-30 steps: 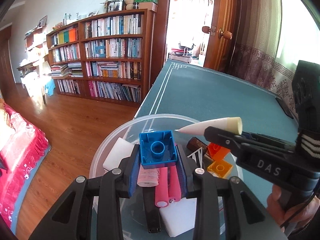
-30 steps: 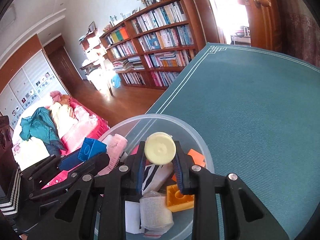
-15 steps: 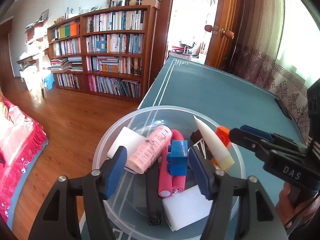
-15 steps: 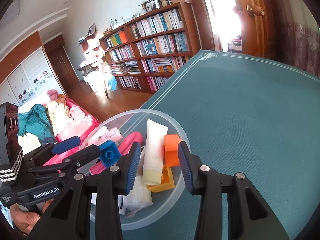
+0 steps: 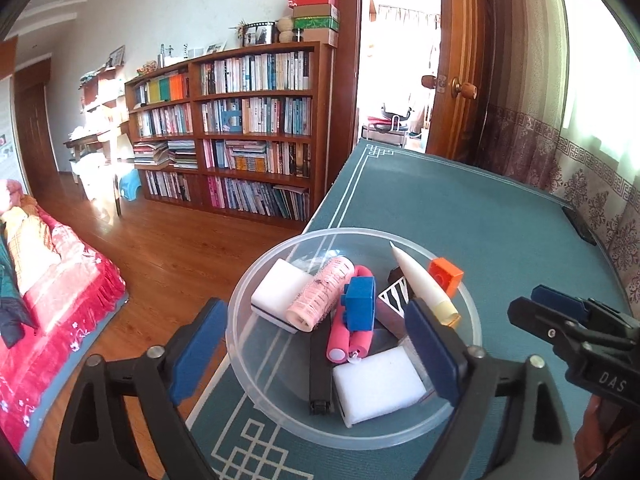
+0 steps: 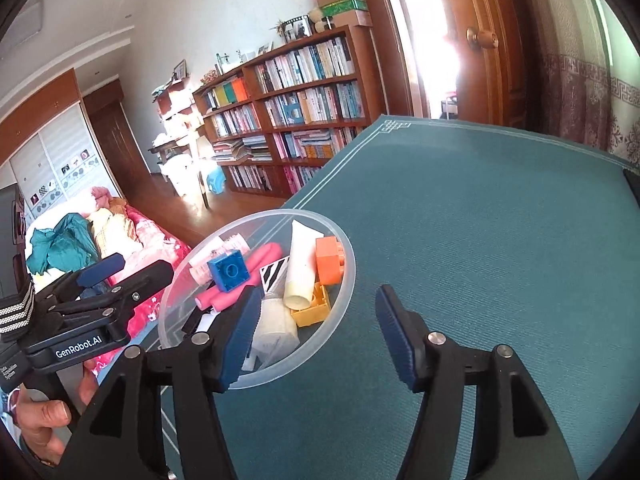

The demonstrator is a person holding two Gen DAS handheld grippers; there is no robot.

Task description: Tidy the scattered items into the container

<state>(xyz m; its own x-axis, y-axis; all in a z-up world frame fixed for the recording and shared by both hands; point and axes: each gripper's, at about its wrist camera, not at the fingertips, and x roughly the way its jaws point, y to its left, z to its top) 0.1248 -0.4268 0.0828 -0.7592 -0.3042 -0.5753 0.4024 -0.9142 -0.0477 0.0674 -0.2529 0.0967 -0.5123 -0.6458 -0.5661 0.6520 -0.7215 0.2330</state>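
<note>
With the blue brick (image 5: 360, 304), the cream tube (image 5: 420, 282) and the other items lying inside the clear bowl (image 5: 280, 412) on the counter (image 6: 500, 220), both the left gripper (image 5: 316, 350) and right gripper (image 6: 316, 334) stand wide open and empty, so the sound move is lifting them straight clear of the bowl without nudging its rim.

The left gripper (image 5: 316, 348) is being held with its 2 blue-padded fingers (image 5: 194, 352) spread wide apart, nothing being gripped between them. The right gripper (image 6: 312, 336) is likewise being held with its jaws parted and empty. A hand (image 6: 48, 420) is being wrapped around the left gripper's handle, to the right gripper's left.
</note>
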